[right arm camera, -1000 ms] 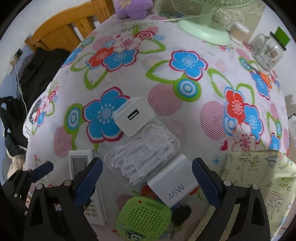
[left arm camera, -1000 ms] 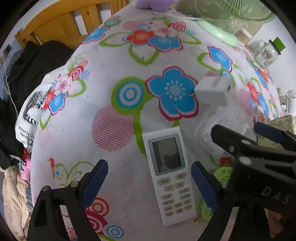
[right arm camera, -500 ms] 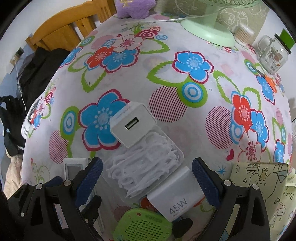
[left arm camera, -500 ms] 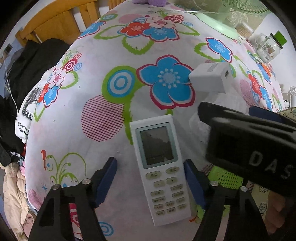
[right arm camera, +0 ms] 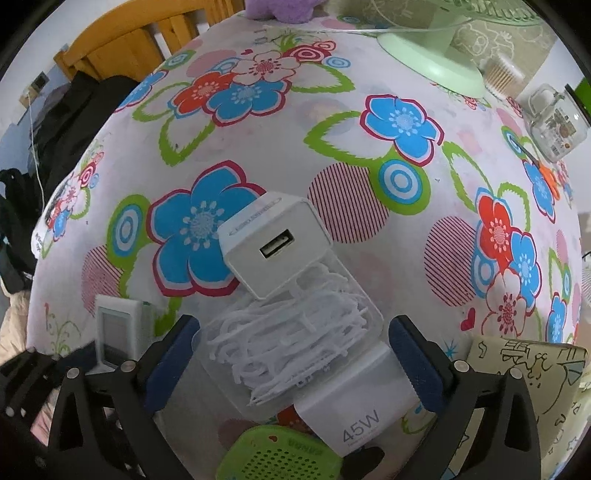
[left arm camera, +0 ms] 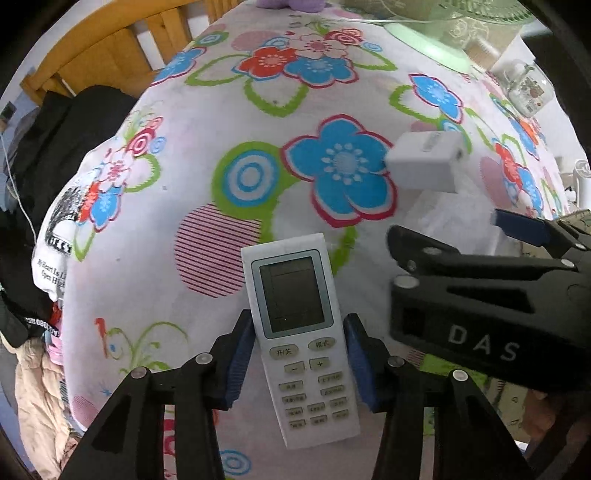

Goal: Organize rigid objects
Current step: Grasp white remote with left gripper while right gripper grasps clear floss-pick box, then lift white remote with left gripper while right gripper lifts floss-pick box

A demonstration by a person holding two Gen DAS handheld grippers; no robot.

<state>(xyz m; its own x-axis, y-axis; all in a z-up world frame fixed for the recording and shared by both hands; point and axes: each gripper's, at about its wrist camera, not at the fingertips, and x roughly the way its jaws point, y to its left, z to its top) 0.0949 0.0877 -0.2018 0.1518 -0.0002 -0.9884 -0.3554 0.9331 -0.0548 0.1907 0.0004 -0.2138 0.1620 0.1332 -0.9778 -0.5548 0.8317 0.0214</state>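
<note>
A white remote control point(left arm camera: 301, 332) with a grey screen lies on the flowered tablecloth. My left gripper point(left arm camera: 300, 360) is shut on the remote, its blue pads pressing both long sides. The remote's top end also shows in the right wrist view point(right arm camera: 116, 328). My right gripper point(right arm camera: 293, 354) is open around a clear box of white floss picks point(right arm camera: 295, 347). A white USB charger cube point(right arm camera: 271, 242) rests on the box's far end; it also shows in the left wrist view point(left arm camera: 424, 160). A white 45W charger point(right arm camera: 360, 406) and a green perforated case point(right arm camera: 277, 458) lie close to the camera.
A green fan base point(right arm camera: 432, 59) and a glass jar point(right arm camera: 554, 125) stand at the far right. A purple plush point(right arm camera: 280, 9) sits at the far edge. A patterned box point(right arm camera: 528, 384) is at the right. A wooden chair point(left arm camera: 110, 55) with dark clothes stands left of the table.
My left gripper has moved forward over the remote and closed on its sides. My right gripper has advanced slightly over the floss pick box and stays open.
</note>
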